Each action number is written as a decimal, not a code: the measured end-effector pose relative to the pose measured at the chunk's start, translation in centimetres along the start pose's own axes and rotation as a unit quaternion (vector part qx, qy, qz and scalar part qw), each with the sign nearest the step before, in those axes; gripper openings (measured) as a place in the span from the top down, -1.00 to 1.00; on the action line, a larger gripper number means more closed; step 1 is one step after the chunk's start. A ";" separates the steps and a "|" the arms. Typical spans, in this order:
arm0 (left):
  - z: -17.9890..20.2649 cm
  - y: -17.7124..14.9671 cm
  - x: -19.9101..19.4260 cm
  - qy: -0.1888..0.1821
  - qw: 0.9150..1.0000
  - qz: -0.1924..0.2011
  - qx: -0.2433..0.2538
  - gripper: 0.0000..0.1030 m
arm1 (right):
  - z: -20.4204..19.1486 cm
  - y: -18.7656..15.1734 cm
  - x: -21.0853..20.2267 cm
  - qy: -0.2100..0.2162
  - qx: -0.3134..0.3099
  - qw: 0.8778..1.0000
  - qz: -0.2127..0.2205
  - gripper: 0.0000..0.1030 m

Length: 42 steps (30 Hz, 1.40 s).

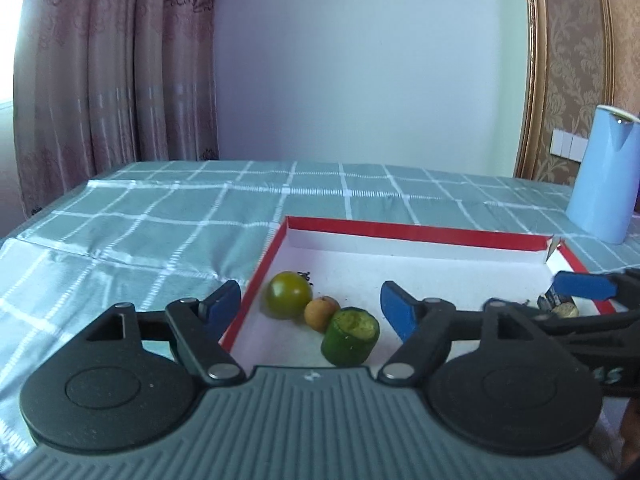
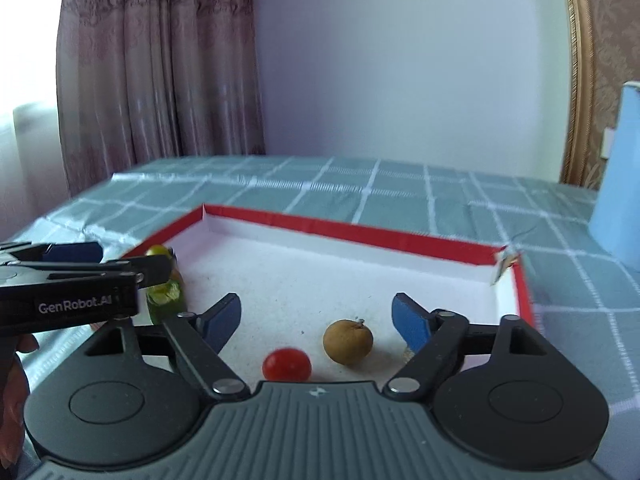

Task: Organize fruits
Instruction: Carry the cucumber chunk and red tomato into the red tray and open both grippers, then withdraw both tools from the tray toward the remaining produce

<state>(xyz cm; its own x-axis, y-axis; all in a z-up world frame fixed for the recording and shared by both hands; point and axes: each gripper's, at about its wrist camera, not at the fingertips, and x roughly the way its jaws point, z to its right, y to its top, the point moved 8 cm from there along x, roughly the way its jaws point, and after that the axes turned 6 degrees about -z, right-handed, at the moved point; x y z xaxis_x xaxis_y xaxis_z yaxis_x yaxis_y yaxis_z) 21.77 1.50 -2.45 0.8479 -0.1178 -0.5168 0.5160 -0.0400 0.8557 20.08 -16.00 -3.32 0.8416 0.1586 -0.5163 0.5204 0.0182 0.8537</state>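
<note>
Red tomato only in right view, both claws agape, empty.

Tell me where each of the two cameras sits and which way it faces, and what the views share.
Left wrist: sits on the left gripper, looking forward over the left part of the red-edged box at a green tomato, a small brown fruit and a cucumber piece; its own open jaws show, with the right gripper entering at right.
Right wrist: sits on the right gripper, facing the box's right part, with a red tomato and a brown fruit; open jaws show, left gripper at left.
Shared: box, checked tablecloth, curtain, blue jug.
</note>
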 end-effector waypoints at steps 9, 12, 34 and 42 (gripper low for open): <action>-2.3 -2.1 -3.1 -0.011 1.000 -0.003 -0.024 -0.68 | 2.2 -2.0 -8.7 0.036 0.036 0.994 0.099 -1.00; -2.9 -2.6 -3.6 -0.022 0.999 -0.010 -0.039 -0.69 | 2.8 -3.6 -9.4 0.042 0.038 0.995 0.080 -1.00; 0.7 -6.5 -4.6 -0.071 0.994 -0.056 0.057 -0.85 | -0.8 -7.3 -6.4 0.029 -0.071 0.996 -0.047 -0.39; 1.0 -6.8 -4.7 -0.078 0.993 -0.061 0.063 -0.88 | -1.2 -7.5 -6.8 0.043 -0.067 0.996 -0.045 -0.17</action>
<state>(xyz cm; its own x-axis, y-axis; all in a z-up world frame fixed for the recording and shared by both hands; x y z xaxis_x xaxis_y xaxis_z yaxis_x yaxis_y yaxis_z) 14.12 1.39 -5.80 0.7463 -0.2556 -0.6146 0.5859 -0.1857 0.7888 10.26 -16.05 -6.17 0.7741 0.2350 -0.5879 0.5640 0.1657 0.8090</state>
